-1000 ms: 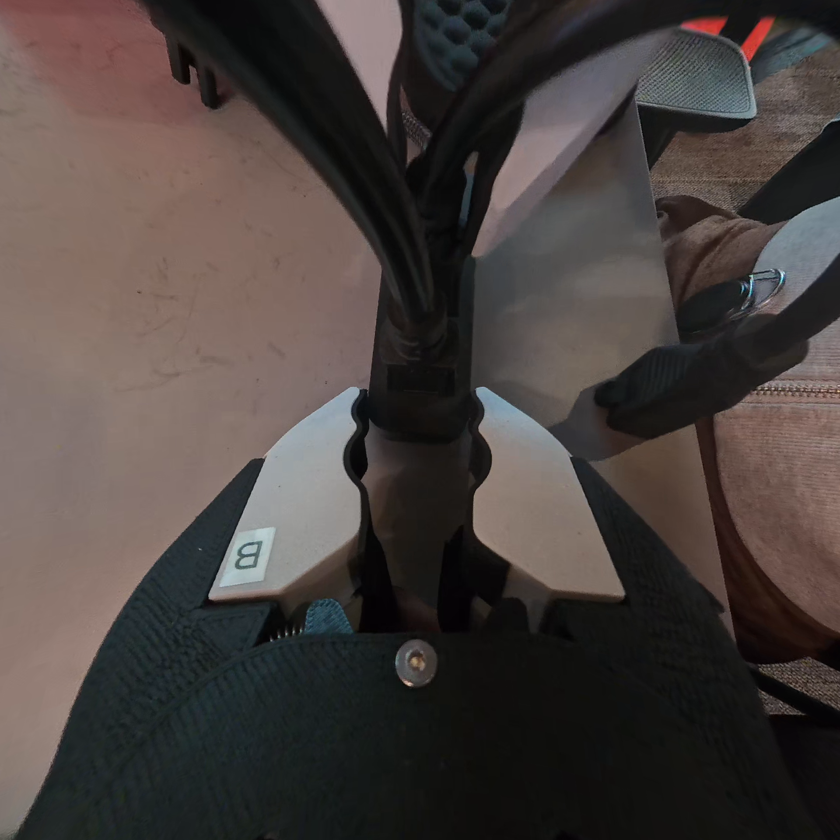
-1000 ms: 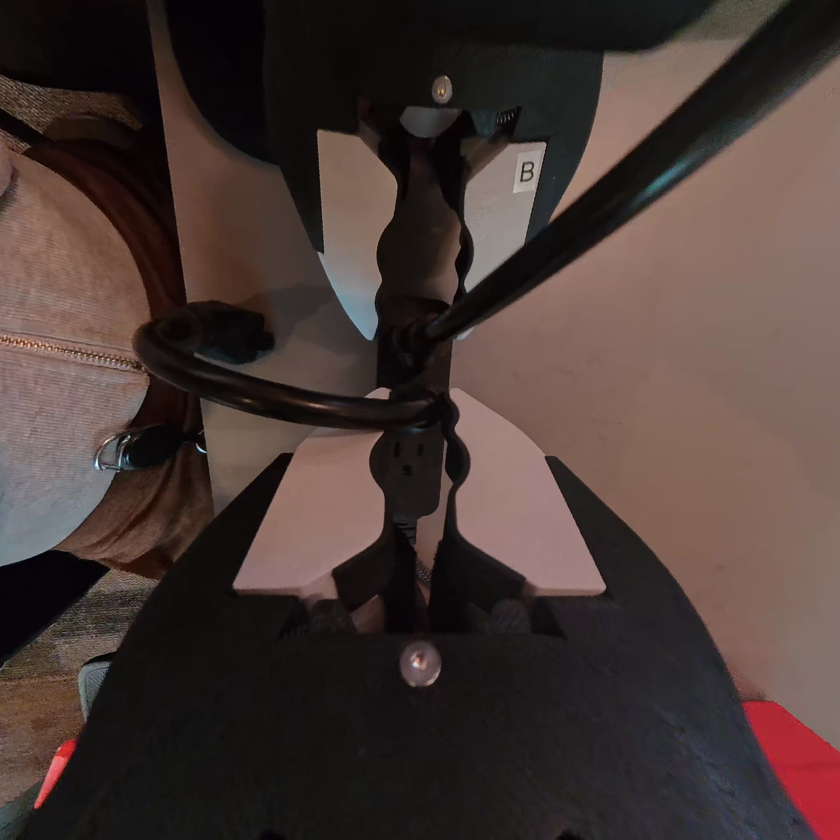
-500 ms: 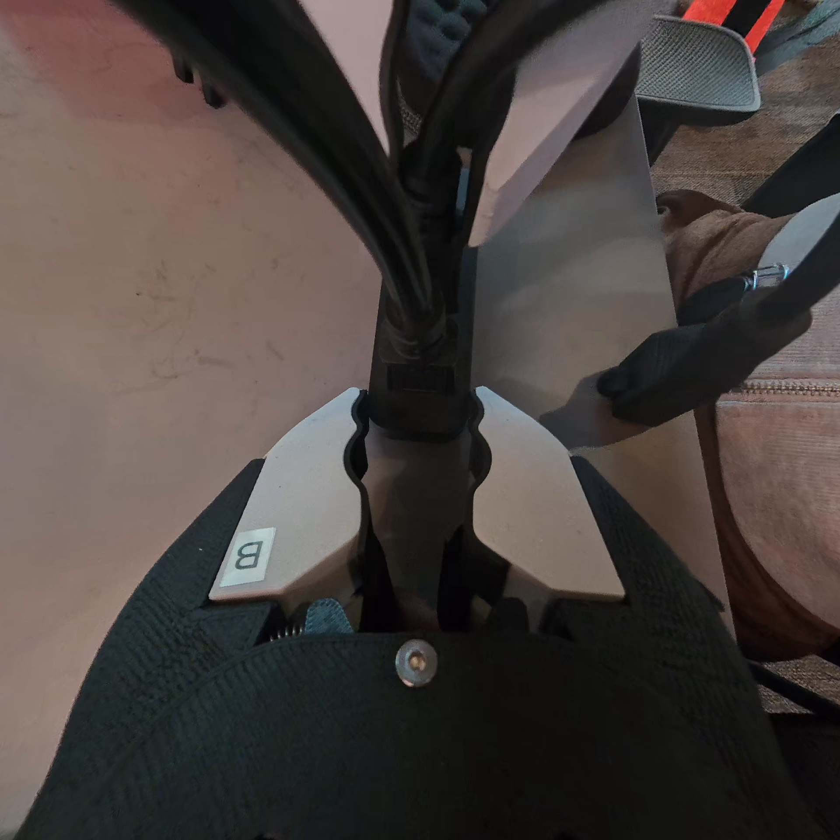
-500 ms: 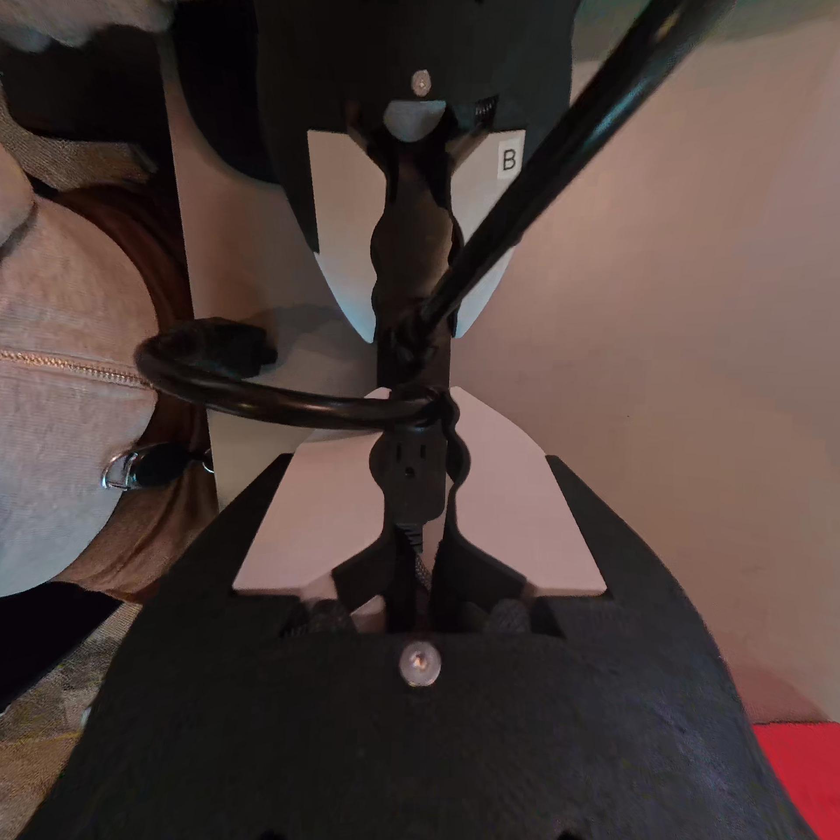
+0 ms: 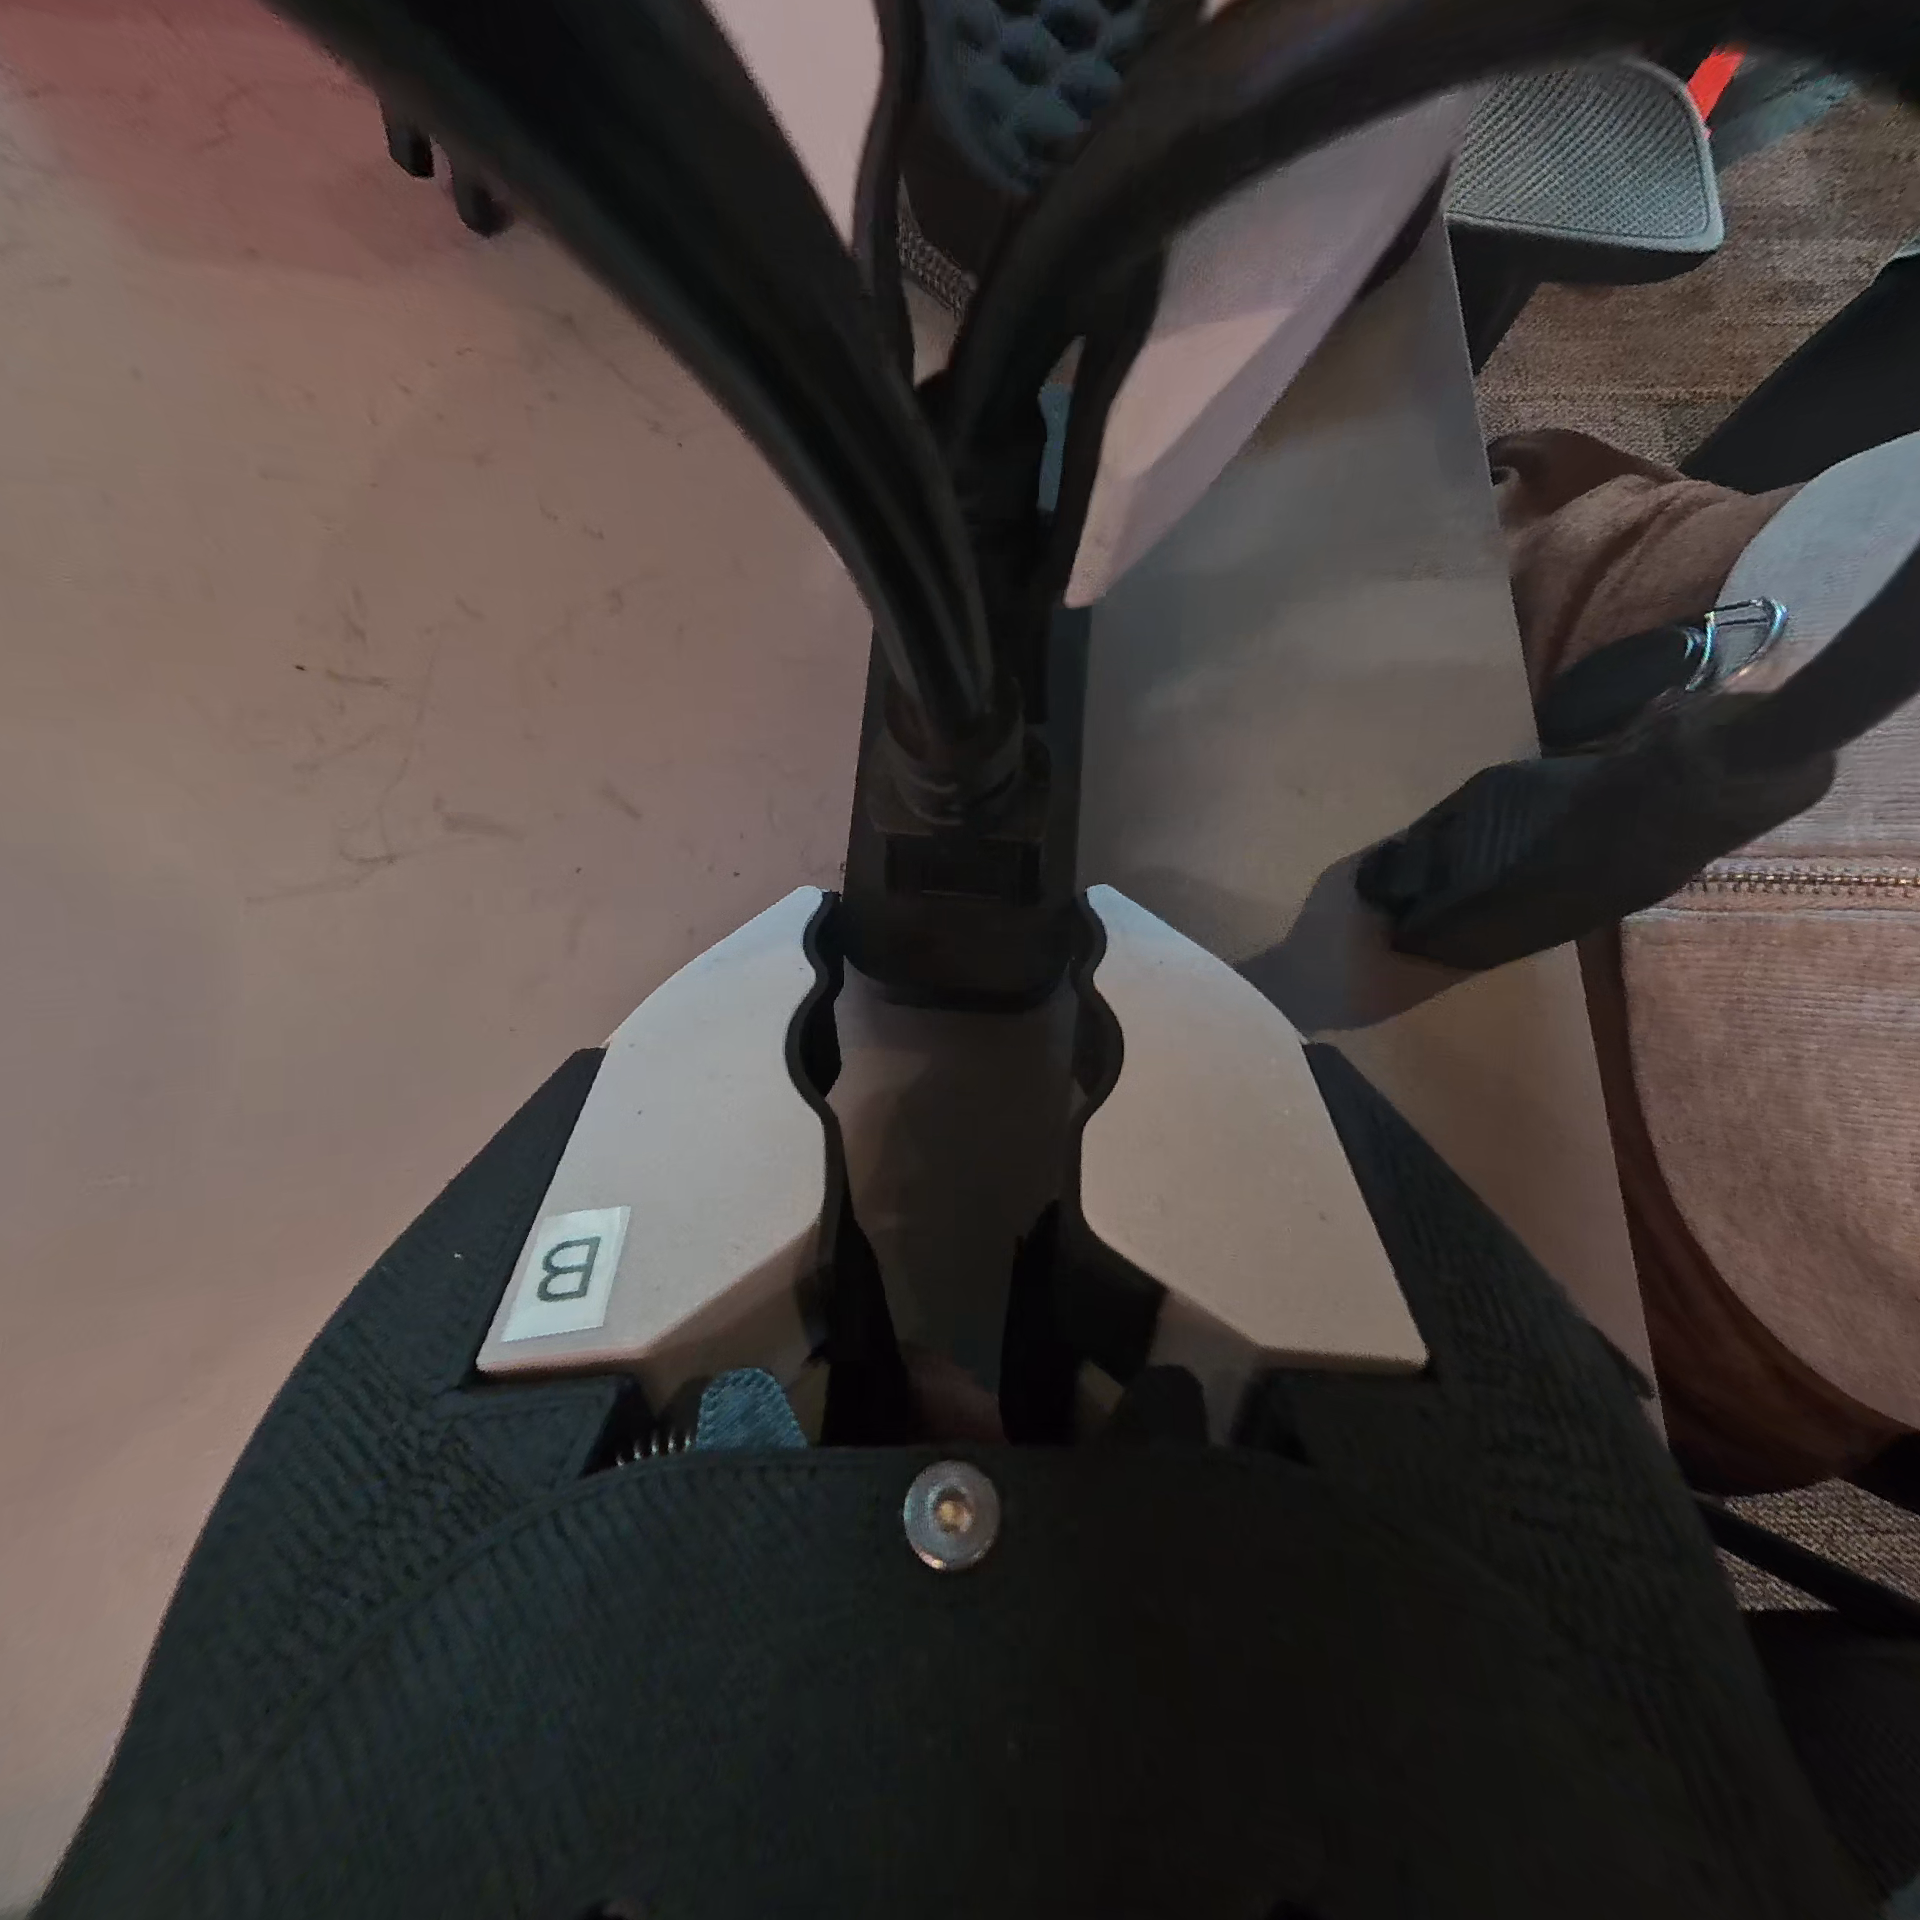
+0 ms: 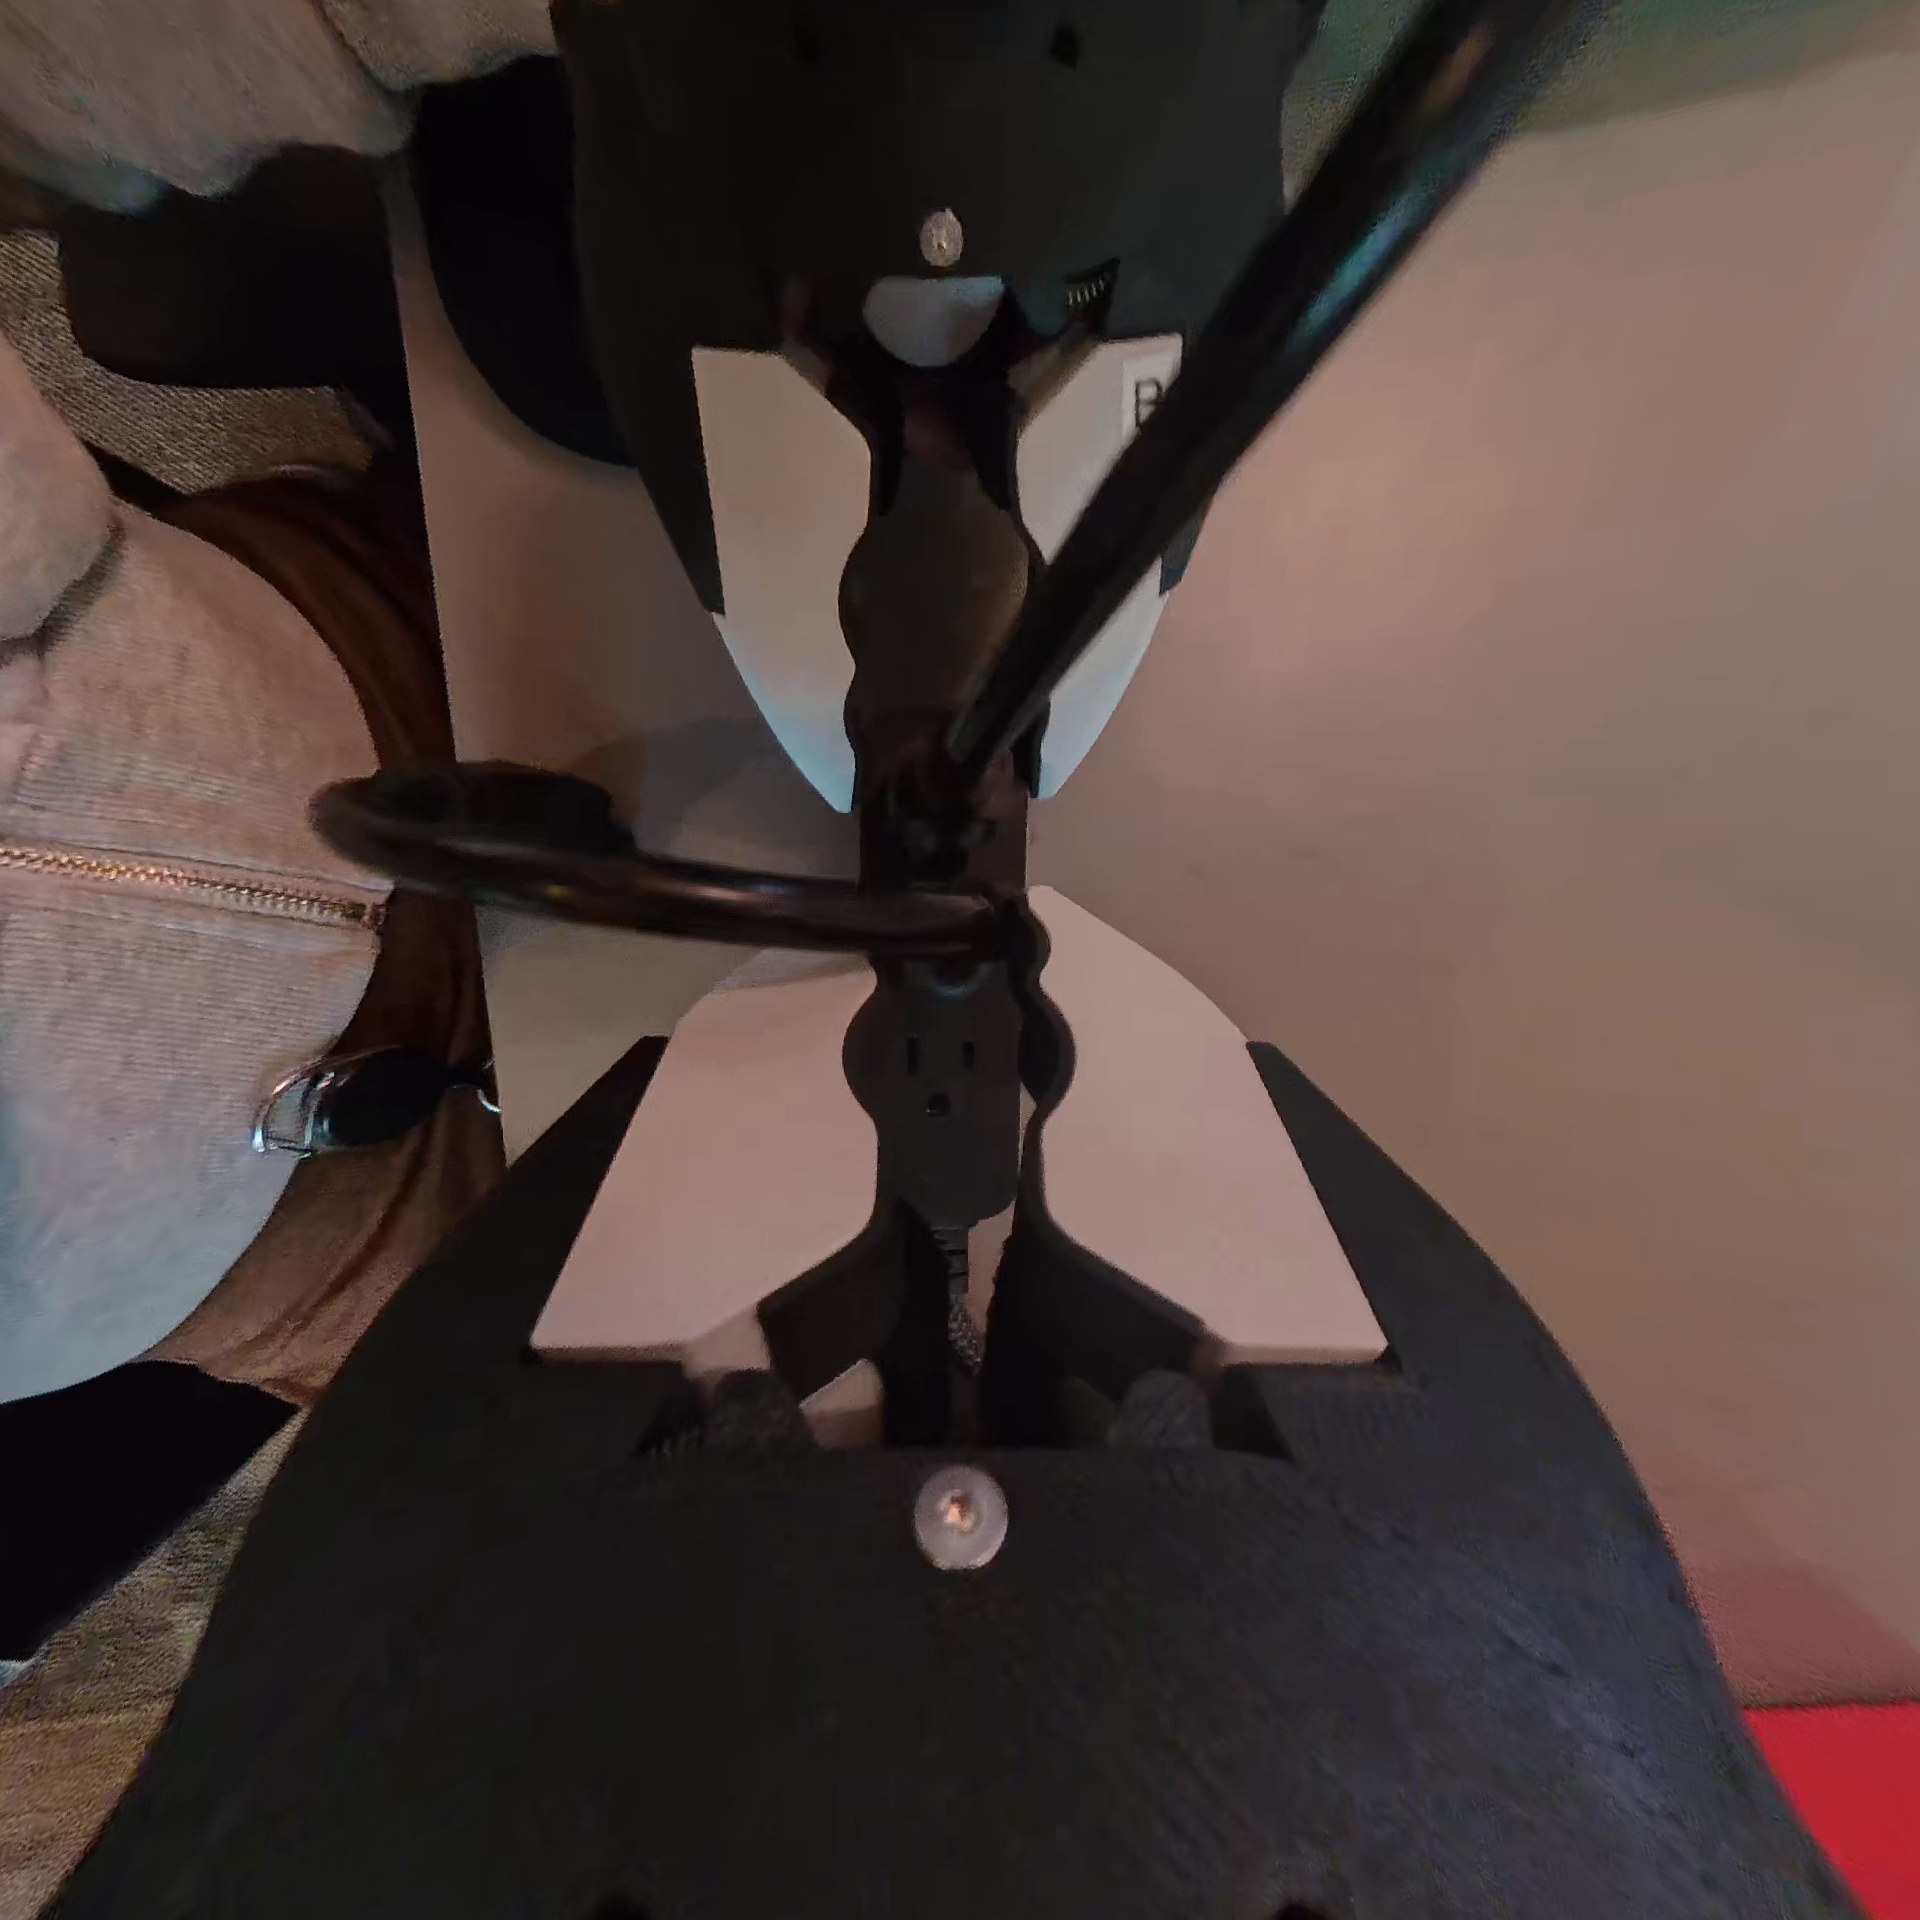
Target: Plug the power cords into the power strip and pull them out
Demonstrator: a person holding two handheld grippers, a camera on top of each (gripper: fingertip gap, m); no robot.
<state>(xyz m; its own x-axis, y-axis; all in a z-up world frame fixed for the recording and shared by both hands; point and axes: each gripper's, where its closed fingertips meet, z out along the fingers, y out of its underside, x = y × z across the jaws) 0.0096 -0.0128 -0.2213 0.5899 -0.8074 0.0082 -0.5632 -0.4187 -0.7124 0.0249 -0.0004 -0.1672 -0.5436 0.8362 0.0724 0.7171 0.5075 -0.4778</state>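
A black power strip (image 6: pixel 940 1091) is held between my two grippers, which face each other. My right gripper (image 6: pixel 951 935) is shut on the end with a bare outlet. My left gripper (image 5: pixel 956 914) is shut on the other end (image 5: pixel 951 935); it also shows in the right wrist view (image 6: pixel 940 795). One black cord (image 6: pixel 1195 468) rises steeply from the strip by the left fingertips. A second cord (image 6: pixel 644 883) loops sideways to a loose black plug (image 5: pixel 1507 873) at the table edge. Thick cords (image 5: pixel 790 416) hide most of the strip in the left wrist view.
The pale table (image 5: pixel 364 675) lies under both grippers, its edge (image 6: pixel 457 727) beside a seated person's lap in a beige zipped jacket (image 6: pixel 156 987). A grey mesh pad (image 5: pixel 1579 177) and carpet lie beyond the edge. Something red (image 6: pixel 1829 1808) sits at the corner. My hands' fingertips stand some 6 cm from each other.
The cord rising from the strip has swung more upright. The left gripper sits slightly lower in the right wrist view. Both grippers keep their hold on the strip.
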